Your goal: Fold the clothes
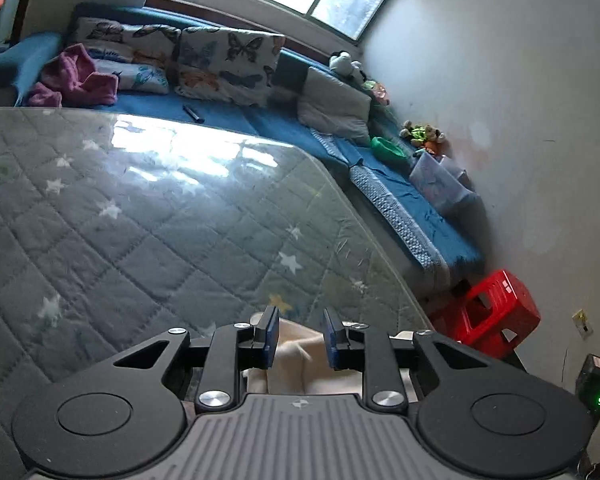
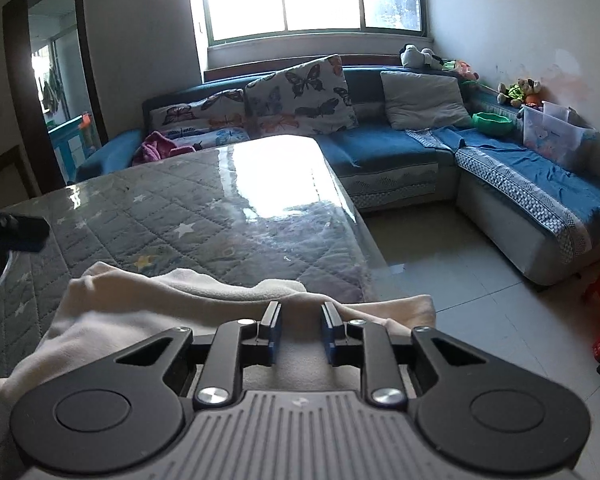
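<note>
A cream garment [image 2: 140, 304] lies bunched at the near edge of the table [image 2: 204, 208], which has a grey quilted star cover under a glossy sheet. My right gripper [image 2: 300, 332] is open just above the garment, jaws apart with the cloth below them. My left gripper [image 1: 300, 338] is open too, over a small visible part of the same cream garment [image 1: 296, 344] near the table's near right corner. Most of the garment is hidden by the left gripper body in the left wrist view.
A blue L-shaped sofa [image 2: 380, 148] runs behind and right of the table, with butterfly cushions [image 2: 300, 96], a purple cloth [image 2: 156, 148], a green bowl [image 2: 492, 122] and a clear box [image 2: 552, 132]. A red plastic stool [image 1: 488, 312] stands on the floor right of the table.
</note>
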Action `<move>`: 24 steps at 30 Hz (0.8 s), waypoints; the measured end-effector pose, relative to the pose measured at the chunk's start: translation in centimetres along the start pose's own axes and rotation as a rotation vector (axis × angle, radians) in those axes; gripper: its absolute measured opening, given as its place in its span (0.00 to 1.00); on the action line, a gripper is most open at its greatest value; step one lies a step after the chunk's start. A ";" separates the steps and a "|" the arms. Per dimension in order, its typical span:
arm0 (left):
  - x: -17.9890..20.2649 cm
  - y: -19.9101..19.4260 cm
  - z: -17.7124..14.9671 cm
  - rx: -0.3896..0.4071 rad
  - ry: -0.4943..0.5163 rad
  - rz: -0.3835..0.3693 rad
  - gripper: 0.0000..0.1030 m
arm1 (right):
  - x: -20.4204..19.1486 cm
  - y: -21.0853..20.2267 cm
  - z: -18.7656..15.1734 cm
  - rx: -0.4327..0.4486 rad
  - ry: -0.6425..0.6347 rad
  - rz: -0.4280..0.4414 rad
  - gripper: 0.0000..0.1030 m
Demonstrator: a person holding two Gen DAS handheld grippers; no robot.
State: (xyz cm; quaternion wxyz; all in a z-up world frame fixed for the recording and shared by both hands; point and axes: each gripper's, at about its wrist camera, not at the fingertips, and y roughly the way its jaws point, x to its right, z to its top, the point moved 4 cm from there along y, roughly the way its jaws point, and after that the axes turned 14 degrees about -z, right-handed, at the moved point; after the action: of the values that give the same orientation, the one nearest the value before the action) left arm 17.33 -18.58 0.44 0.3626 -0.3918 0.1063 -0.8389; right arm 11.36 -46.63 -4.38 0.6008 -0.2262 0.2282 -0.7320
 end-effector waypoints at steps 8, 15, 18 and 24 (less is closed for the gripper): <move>0.7 4.9 -1.5 -0.123 -0.035 -0.089 0.24 | -0.5 1.0 0.0 -0.005 -0.006 -0.001 0.25; -0.9 7.1 -1.9 -0.161 -0.041 -0.047 0.24 | -0.2 -1.1 -0.3 0.019 -0.017 0.002 0.33; -0.5 6.0 -2.3 -0.149 -0.028 -0.059 0.24 | 0.2 -3.1 -1.0 0.030 -0.022 0.003 0.34; 1.5 2.9 -4.1 -0.147 0.066 -0.081 0.25 | 0.9 -7.3 -3.6 0.052 -0.033 -0.007 0.35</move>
State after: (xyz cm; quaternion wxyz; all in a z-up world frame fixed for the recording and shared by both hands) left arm 15.17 -22.17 -2.81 0.2949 -0.3936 0.1634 -0.8552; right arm 3.33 -45.98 -2.76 0.6074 -0.2233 0.1983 -0.7362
